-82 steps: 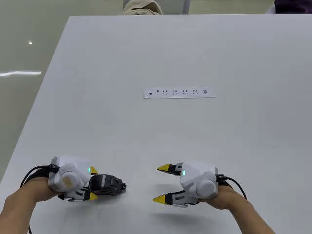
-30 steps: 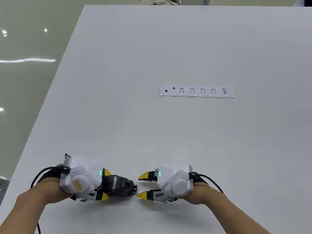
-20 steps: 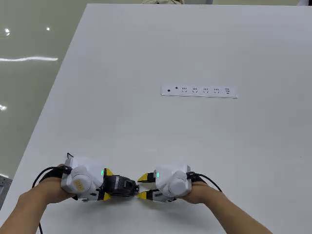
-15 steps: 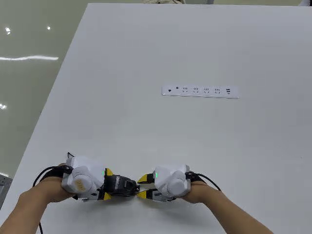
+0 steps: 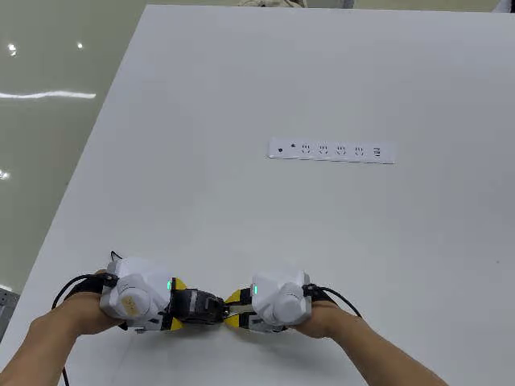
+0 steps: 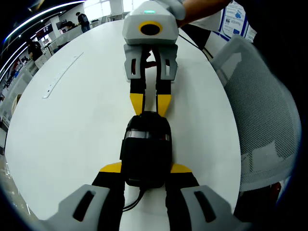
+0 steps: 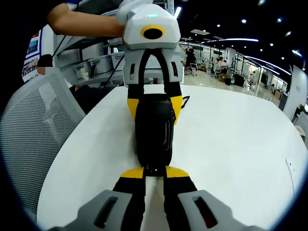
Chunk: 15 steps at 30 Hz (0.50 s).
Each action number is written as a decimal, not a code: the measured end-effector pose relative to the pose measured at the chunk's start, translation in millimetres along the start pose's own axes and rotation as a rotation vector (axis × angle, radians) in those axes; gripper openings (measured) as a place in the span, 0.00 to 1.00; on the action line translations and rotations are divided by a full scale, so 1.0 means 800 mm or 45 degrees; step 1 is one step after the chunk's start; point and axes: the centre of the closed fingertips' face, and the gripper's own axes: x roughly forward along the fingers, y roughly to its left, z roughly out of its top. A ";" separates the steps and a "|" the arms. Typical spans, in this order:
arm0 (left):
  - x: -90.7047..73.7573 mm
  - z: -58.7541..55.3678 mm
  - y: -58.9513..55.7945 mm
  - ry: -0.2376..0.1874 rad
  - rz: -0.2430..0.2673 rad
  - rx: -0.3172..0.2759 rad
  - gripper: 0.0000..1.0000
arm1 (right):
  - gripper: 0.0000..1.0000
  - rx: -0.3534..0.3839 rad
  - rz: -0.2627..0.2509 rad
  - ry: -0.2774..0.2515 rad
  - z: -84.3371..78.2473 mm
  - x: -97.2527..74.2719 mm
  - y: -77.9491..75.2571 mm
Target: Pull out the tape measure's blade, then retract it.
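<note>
My left gripper (image 6: 146, 167) is clamped on the black tape measure (image 5: 197, 305), down on the counter (image 5: 322, 241), well nearer me than the power strip (image 5: 331, 150) and to its left. My right gripper (image 7: 154, 172) has its jaws narrowed at the case's nose. Whether they actually grip anything, I can't tell.

Bright even overhead light, lamp glare on floor (image 5: 48, 96), faint shadows, fisheye-bent edges

white table (image 5: 322, 72) | power strip (image 5: 331, 150) | glossy floor (image 5: 48, 161) | mesh chair (image 6: 262, 120) | ceiling spotlights (image 7: 243, 21)
</note>
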 end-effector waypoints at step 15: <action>-0.001 -0.003 0.000 -0.003 0.005 -0.016 0.28 | 0.10 -0.020 0.023 0.023 0.002 -0.003 0.002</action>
